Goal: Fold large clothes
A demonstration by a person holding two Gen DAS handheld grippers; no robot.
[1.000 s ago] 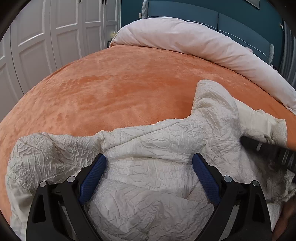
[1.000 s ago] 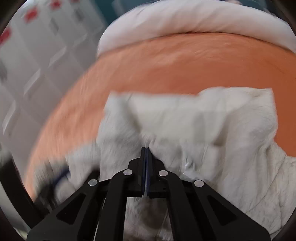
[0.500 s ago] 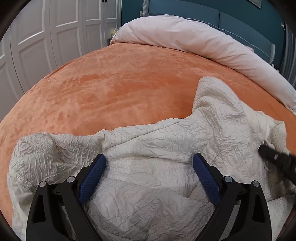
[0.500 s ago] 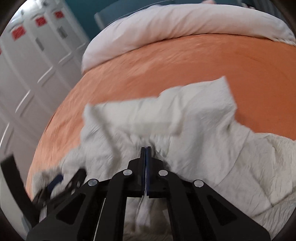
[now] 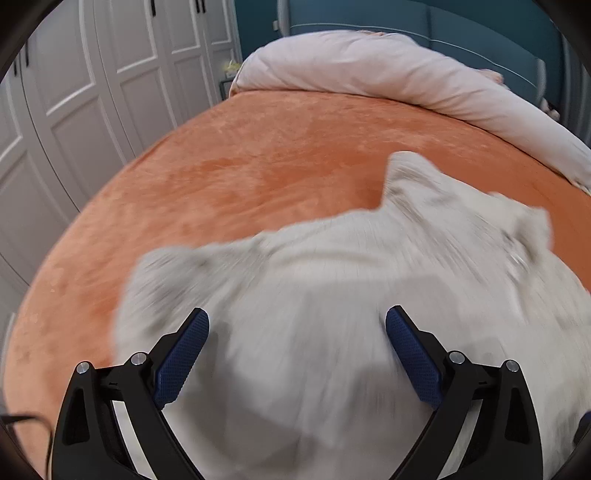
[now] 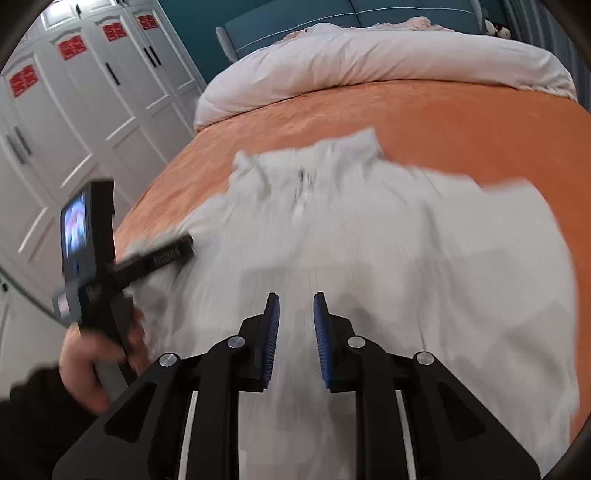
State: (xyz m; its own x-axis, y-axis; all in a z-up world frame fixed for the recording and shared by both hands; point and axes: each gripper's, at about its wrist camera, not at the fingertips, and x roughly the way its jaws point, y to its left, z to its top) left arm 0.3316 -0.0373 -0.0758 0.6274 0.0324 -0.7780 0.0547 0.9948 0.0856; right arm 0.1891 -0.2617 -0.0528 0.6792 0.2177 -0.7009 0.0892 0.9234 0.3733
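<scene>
A large cream crinkled garment (image 5: 351, 295) lies on the orange bedspread (image 5: 240, 177), blurred by motion. It also shows in the right wrist view (image 6: 388, 251). My left gripper (image 5: 297, 328) is wide open above the garment and holds nothing. It shows from the side in the right wrist view (image 6: 162, 254), held by a hand at the left. My right gripper (image 6: 295, 314) is open with a narrow gap between its blue pads and nothing between them, just above the garment.
A rolled white duvet (image 5: 388, 81) lies across the head of the bed, also in the right wrist view (image 6: 369, 62). White wardrobe doors (image 5: 92, 92) stand left of the bed. A teal headboard (image 6: 314, 18) is behind.
My right gripper has opened and let go of the garment. Both grippers have lifted and pulled back, and the garment now lies more spread out.
</scene>
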